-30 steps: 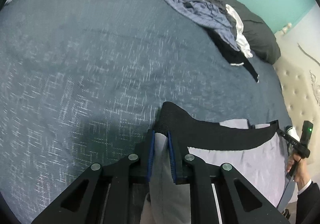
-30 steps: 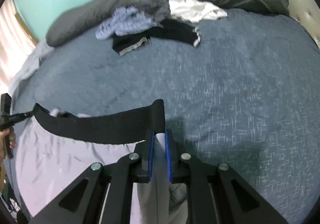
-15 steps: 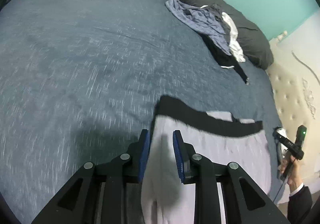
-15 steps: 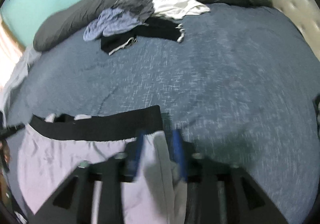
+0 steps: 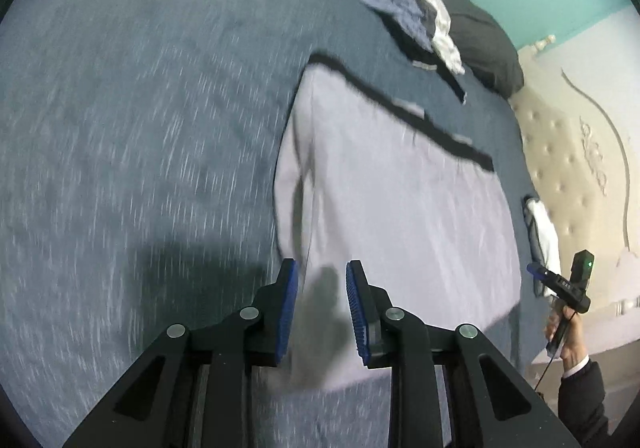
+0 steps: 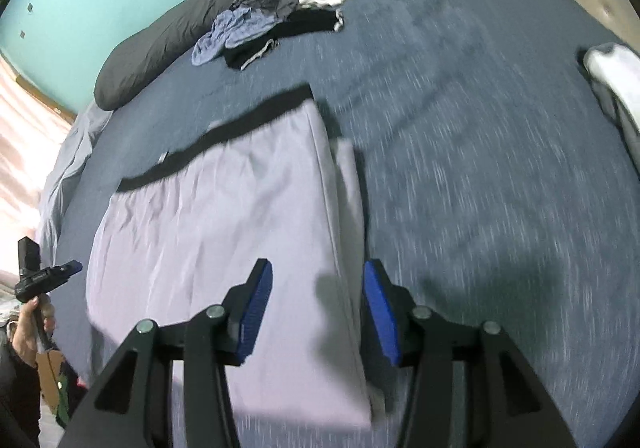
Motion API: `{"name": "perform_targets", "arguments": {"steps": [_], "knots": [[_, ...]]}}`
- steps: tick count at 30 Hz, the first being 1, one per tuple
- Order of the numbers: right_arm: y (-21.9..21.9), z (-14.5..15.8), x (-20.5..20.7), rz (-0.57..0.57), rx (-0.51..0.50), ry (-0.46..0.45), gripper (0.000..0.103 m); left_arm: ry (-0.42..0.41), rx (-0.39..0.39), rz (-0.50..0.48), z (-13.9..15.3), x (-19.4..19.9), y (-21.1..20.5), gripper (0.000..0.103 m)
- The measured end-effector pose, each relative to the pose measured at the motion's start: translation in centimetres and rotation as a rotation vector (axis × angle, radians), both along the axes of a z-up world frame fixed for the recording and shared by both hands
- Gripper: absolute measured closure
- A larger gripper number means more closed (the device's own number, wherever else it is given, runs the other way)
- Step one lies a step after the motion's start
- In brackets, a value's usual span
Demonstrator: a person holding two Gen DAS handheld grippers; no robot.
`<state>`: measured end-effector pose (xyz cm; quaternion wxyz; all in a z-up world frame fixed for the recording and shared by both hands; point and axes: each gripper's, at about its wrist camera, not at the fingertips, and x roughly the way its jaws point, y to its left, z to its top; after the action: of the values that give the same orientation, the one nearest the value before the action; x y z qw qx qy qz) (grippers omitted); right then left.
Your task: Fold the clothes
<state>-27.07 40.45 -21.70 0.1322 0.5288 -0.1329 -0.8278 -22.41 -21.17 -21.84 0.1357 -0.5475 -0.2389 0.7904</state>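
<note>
Both waistband corners released: a second ago pinched in the shut jaws and stretched taut between them, now lying flat. Pale lilac shorts spread across the near half of the bed, black waistband toward the far edge, hem toward the near edge.

Left gripper parted and holding nothing, hanging above the shorts' left side seam near the hem, only its shadow on the cloth. Right gripper parted wider, likewise holding nothing, hanging over the right side, where a narrow flap pokes out beyond the top layer. Cloth between each pair of pads in view, yet below them and untouched.

Meaning for the task, as a judgement: laying-out step finished, garment flat enough for a first fold; probably a side-to-side or hem-to-waistband fold next, after regripping. Stray flap and light wrinkles likely needing a tidy first.

Unfolded pile of clothes waiting at the far edge against the dark bolster; another bundled item at the right edge.
</note>
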Motion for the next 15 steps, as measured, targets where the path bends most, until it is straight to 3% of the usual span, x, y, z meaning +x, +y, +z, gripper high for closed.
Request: {"name": "perform_targets", "arguments": {"steps": [7, 15], "knots": [[2.1, -2.2, 4.9, -0.061, -0.078, -0.056, 0.054, -0.033, 0.024, -0.015, -2.2, 3.4, 0.7, 0.076], [2.3, -4.7, 6.1, -0.101, -0.200, -0.056, 0.054, -0.006, 0.033, -0.028, -2.5, 4.9, 1.0, 0.075]]}}
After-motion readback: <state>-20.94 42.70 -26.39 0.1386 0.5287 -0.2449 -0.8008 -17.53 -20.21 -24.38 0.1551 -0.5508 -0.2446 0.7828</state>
